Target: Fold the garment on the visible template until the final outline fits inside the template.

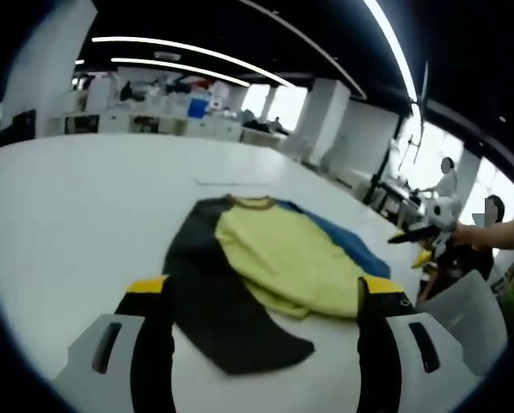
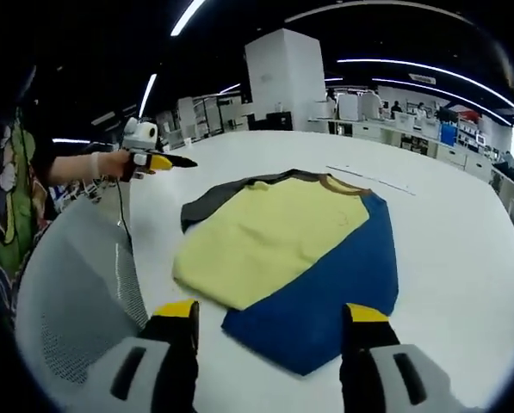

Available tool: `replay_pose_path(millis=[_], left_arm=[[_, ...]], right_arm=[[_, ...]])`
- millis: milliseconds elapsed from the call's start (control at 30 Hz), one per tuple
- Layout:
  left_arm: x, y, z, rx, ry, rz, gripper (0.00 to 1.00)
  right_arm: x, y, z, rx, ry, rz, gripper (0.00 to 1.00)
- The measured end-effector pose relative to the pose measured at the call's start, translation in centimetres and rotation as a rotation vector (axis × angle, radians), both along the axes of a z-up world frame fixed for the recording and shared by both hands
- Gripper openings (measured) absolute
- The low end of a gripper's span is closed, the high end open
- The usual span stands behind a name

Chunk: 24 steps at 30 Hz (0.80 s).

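Note:
A long-sleeved garment (image 1: 274, 254) lies flat on the white table (image 1: 84, 198), with a yellow body, a black sleeve (image 1: 213, 301) and a blue sleeve (image 2: 325, 292). My left gripper (image 1: 265, 291) hovers open above the garment's near edge, its yellow-tipped fingers (image 1: 149, 286) spread wide over the black sleeve and the yellow hem. My right gripper (image 2: 271, 311) is open too, above the blue sleeve's end. Each gripper also shows in the other's view, held by a hand off the table's side: the right gripper (image 1: 407, 236) and the left gripper (image 2: 172, 161). A faint thin line (image 2: 368, 179) marks the table beyond the collar.
A grey mesh chair back (image 2: 76, 284) stands at the table's edge beside the person holding the grippers. Another person in white (image 1: 447, 177) stands far off among desks and shelves. Bare table top surrounds the garment on all sides.

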<state>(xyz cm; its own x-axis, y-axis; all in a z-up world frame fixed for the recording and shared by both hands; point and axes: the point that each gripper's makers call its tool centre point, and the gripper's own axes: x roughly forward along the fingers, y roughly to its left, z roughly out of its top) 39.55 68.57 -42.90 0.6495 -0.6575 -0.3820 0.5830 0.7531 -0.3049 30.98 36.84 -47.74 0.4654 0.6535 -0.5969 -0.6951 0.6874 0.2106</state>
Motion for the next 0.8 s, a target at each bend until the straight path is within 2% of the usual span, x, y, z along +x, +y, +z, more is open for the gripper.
replay_pose_path(millis=[100, 333, 500, 633, 800], left_arm=[[-0.3, 0.0, -0.2, -0.001, 0.008, 0.001, 0.84], [-0.6, 0.1, -0.7, -0.010, 0.024, 0.009, 0.84], [-0.7, -0.2, -0.9, -0.012, 0.029, 0.003, 0.84], [-0.7, -0.4, -1.0, -0.013, 0.032, 0.000, 0.84], [-0.5, -0.4, -0.9, -0.015, 0.032, 0.000, 0.84]], right_arm=[[-0.6, -0.5, -1.1, 0.000, -0.003, -0.017, 0.61], [-2.1, -1.4, -2.6, -0.018, 0.042, -0.055, 0.50], [-1.8, -2.5, -3.6, 0.027, 0.089, -0.165, 0.46], [-1.3, -3.1, -3.9, 0.042, 0.103, -0.210, 0.35], [-0.7, -3.5, -4.6, 0.053, 0.128, -0.256, 0.27]])
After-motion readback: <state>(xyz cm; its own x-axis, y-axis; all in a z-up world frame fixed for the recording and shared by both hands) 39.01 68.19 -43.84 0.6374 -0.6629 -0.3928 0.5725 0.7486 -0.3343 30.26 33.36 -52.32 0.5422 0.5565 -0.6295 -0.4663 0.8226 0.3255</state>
